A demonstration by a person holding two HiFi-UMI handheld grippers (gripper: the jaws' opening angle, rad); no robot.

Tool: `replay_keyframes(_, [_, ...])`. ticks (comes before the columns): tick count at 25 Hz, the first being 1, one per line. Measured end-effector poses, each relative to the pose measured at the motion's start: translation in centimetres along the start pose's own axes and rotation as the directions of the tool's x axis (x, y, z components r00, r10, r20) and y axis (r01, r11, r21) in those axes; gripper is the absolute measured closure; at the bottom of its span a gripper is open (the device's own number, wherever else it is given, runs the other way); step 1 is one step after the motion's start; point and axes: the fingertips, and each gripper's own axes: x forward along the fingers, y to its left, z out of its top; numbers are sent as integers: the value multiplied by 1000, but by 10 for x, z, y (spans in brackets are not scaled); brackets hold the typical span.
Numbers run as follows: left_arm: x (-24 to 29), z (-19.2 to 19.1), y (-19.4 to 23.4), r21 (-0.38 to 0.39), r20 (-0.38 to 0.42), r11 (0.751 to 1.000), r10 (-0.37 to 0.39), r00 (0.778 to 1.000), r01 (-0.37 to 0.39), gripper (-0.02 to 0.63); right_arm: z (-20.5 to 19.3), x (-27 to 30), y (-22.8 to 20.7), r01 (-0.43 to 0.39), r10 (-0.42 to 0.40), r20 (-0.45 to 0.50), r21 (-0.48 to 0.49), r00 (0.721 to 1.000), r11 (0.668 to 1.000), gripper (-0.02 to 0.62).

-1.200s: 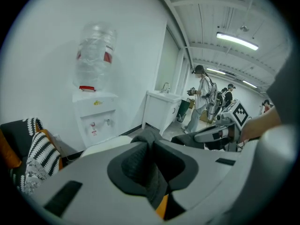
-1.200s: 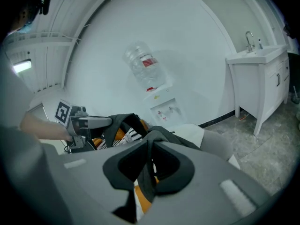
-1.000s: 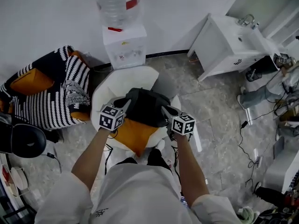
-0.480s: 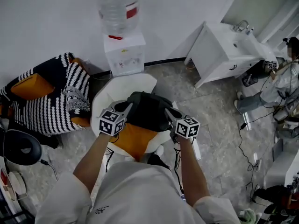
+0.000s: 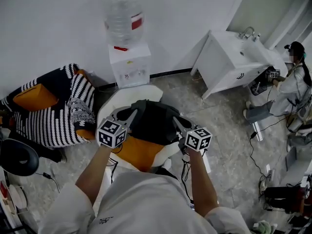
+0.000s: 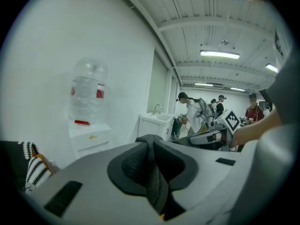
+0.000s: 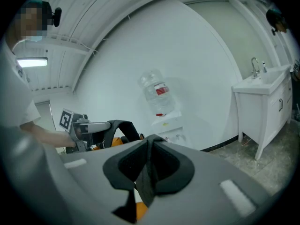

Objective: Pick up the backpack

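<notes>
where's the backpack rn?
Head view, centre: the backpack hangs between the left gripper and right gripper, both shut on its dark fabric, over the white chair in front of the water dispenser.

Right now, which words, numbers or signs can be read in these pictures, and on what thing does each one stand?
No text here is clear enough to quote.
Red label on the water bottle: print too small to read.
Marks on the front of the water dispenser: blurred, unreadable.
Marker cubes: black-and-white square patterns only, no letters.
Small dark print on the white shirt: too small to read.
</notes>
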Motion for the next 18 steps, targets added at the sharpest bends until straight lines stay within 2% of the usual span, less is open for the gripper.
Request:
replay_keyframes(8, [-22,43,-7,42,84,999,-9,996,6,568,42,-12,26,-14,15,53,-24,998,1000,561])
replay_keyframes(18, [-35,103,-19,116,182,993,-55,982,34,568,100,-29,44,-31,45,132,-100,990,994,560])
